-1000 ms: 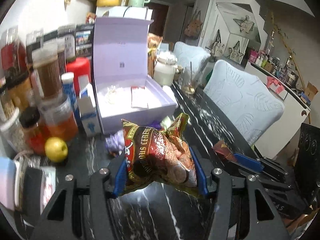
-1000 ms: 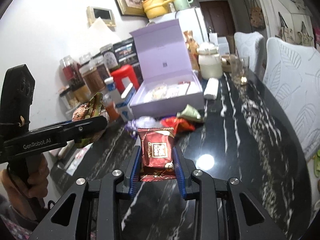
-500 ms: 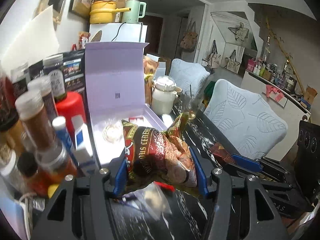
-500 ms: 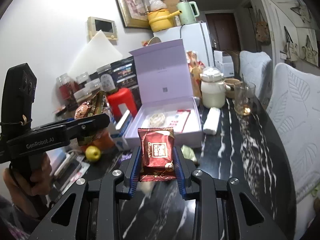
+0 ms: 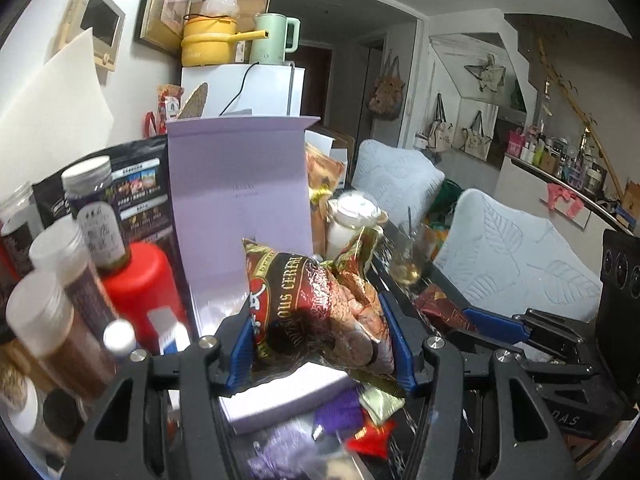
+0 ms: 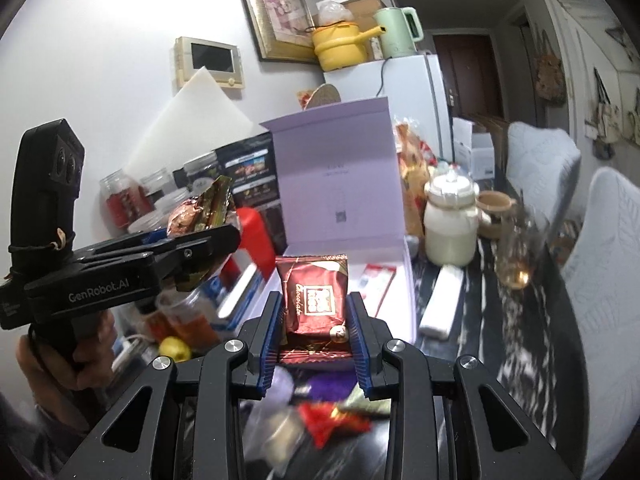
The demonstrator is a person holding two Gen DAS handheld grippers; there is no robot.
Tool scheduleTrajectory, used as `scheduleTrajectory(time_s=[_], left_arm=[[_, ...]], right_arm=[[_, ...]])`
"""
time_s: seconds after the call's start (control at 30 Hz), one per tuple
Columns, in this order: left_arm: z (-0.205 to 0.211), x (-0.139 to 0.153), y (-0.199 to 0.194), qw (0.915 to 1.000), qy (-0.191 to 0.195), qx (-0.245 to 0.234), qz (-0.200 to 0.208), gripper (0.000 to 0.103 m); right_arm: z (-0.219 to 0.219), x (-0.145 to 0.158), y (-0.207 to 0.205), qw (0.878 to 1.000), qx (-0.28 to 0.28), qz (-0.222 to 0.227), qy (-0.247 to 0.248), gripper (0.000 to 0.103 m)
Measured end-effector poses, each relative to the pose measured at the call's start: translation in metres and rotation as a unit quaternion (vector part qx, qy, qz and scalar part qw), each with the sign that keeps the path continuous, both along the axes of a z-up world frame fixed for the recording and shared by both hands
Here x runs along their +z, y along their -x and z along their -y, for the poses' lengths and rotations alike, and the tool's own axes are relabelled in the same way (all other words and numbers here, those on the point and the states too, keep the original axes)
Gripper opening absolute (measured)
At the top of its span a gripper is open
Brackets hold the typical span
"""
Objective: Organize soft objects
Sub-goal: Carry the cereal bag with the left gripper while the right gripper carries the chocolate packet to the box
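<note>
My left gripper (image 5: 322,344) is shut on a dark red cereal bag (image 5: 316,312) and holds it over the front of the open lilac box (image 5: 240,200). My right gripper (image 6: 314,328) is shut on a dark red chocolate packet (image 6: 314,296), held just before the same box (image 6: 336,184). The left gripper with its bag also shows in the right wrist view (image 6: 192,240), to the left. Loose purple and red wrappers (image 5: 352,420) lie on the table in front of the box.
Jars and a red canister (image 5: 140,280) crowd the box's left side. A white jar (image 6: 450,224), a mug and a glass (image 6: 516,256) stand right of it on the black marbled table (image 6: 520,340). A yellow lemon (image 6: 174,348) lies at left. Padded chairs (image 5: 516,248) line the right.
Both grippers have risen and moved forward toward the lilac box, each still holding its packet. The box now sits closer and lower in both views.
</note>
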State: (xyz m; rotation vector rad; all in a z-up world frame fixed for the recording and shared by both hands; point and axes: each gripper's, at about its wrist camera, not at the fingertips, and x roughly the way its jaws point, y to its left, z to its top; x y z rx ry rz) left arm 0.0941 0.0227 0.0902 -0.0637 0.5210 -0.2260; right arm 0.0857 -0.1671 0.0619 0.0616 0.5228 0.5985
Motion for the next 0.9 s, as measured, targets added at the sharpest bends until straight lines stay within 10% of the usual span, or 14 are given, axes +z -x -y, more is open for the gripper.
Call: scheduleTrajectory(time_s=[0.9], left_arm=[[-0.016,0.005,-0.135,0.9963,-0.008,0.072,0.046,0.056]], right_arm=[[-0.028,0.026,-0.151,0.999,0.0,0.036,0.012,0.031]])
